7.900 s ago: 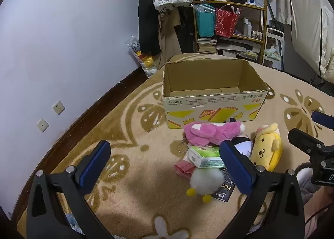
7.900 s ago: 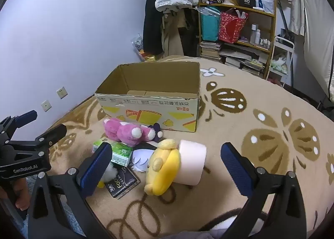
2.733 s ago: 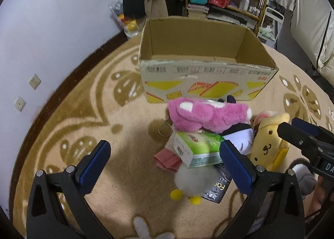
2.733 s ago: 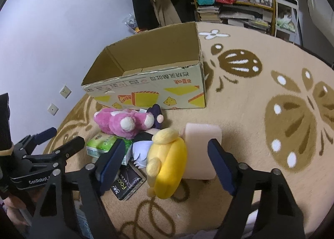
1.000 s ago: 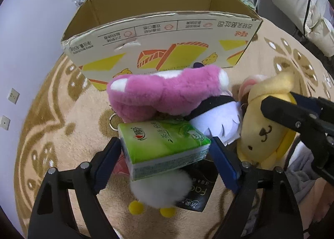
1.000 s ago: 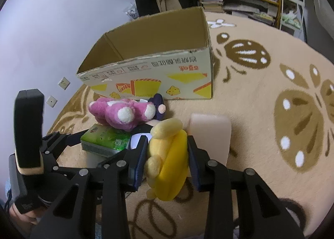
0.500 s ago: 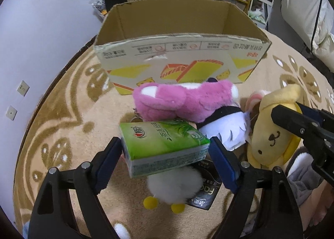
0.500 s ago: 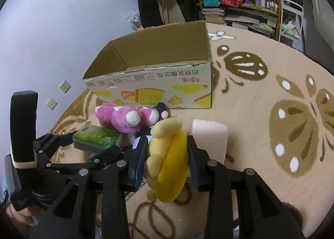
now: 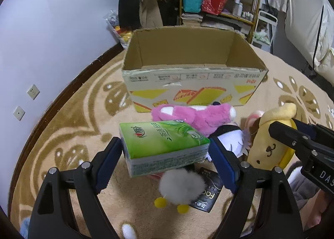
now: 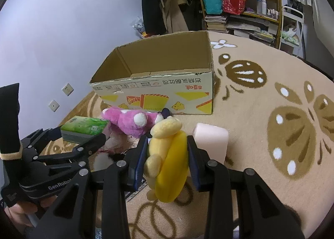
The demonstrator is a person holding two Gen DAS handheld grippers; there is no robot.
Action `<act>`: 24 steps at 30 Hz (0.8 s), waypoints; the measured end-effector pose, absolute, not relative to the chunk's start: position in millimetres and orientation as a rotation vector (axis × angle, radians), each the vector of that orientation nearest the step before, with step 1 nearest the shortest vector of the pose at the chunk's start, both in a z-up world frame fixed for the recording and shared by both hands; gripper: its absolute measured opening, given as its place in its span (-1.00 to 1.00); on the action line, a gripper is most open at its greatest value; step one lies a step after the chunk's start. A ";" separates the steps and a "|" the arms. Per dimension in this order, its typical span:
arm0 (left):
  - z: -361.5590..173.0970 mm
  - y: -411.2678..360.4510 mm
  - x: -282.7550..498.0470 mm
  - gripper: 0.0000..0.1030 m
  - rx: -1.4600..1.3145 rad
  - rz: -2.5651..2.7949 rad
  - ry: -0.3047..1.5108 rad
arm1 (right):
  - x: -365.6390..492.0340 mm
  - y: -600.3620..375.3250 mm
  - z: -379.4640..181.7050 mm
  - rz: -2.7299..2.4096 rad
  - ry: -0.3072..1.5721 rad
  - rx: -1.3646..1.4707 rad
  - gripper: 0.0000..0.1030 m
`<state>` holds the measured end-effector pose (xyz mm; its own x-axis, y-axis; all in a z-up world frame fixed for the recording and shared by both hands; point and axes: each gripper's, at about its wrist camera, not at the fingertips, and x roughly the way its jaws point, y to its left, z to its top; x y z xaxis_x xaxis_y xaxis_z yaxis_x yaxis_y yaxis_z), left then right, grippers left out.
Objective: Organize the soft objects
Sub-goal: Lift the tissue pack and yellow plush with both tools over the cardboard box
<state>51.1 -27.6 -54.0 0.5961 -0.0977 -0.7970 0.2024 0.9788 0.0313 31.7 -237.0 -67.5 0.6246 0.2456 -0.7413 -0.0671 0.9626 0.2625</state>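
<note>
Left gripper (image 9: 166, 153) clamps a green tissue pack (image 9: 162, 147), lifted level above the rug (image 9: 68, 134); right gripper (image 10: 167, 157) squeezes a yellow plush dog (image 10: 169, 159). Pink plush (image 9: 194, 118) lies behind, then the open cardboard box (image 9: 192, 80). Only the right view shows the pink sponge block (image 10: 210, 140)

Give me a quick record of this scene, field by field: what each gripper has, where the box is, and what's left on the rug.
left gripper: shut on green tissue pack, lifted off the rug
right gripper: shut on yellow plush
cardboard box: open, upright, beyond the toys, nothing seen inside
on rug: pink plush, white fluffy toy, black packet, pink block
</note>
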 end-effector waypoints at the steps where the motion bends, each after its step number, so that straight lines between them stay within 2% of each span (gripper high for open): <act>1: -52.7 -26.3 50.2 0.62 0.120 -0.173 0.912 | 30.9 -237.4 -66.6 0.182 0.875 0.219 -0.25; 24: 4.3 -12.0 34.9 0.62 0.101 -0.161 0.748 | 20.0 -231.9 -13.7 0.188 0.704 0.121 -0.26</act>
<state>34.9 -12.0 4.3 0.7214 -0.1092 -0.6839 0.1811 0.9829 0.0341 20.0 -231.9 -13.7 0.7463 0.2124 -0.6308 -0.1309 0.9761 0.1737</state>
